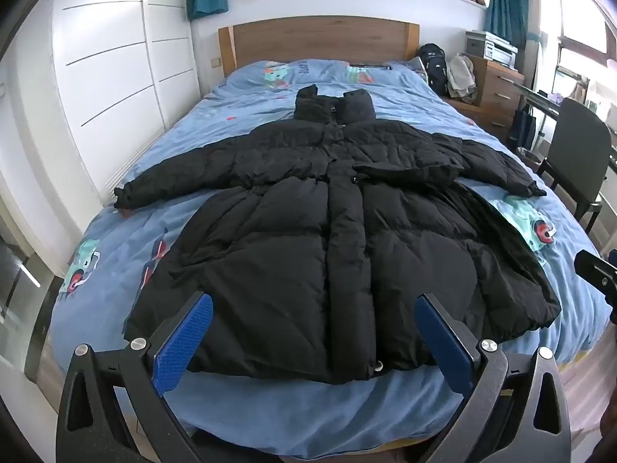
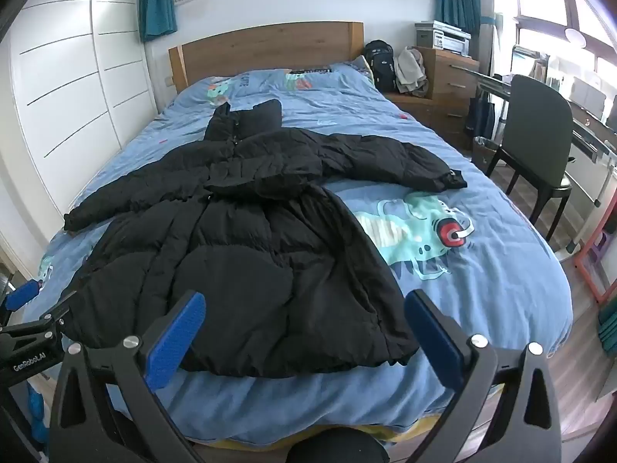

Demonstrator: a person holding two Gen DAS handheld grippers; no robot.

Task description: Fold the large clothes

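A large black puffer coat (image 1: 339, 223) lies flat and face up on the blue bed (image 1: 270, 397), collar toward the headboard, both sleeves spread out sideways. It also shows in the right wrist view (image 2: 239, 254). My left gripper (image 1: 314, 316) is open and empty, held above the coat's hem at the foot of the bed. My right gripper (image 2: 304, 312) is open and empty, over the coat's lower right corner. The left gripper's body (image 2: 27, 332) shows at the left edge of the right wrist view.
A white wardrobe (image 1: 96, 88) stands along the left side of the bed. A wooden headboard (image 1: 320, 38) is at the far end. A dark chair (image 2: 536, 135), wooden drawers (image 2: 447, 77) and a black backpack (image 2: 380, 63) stand on the right.
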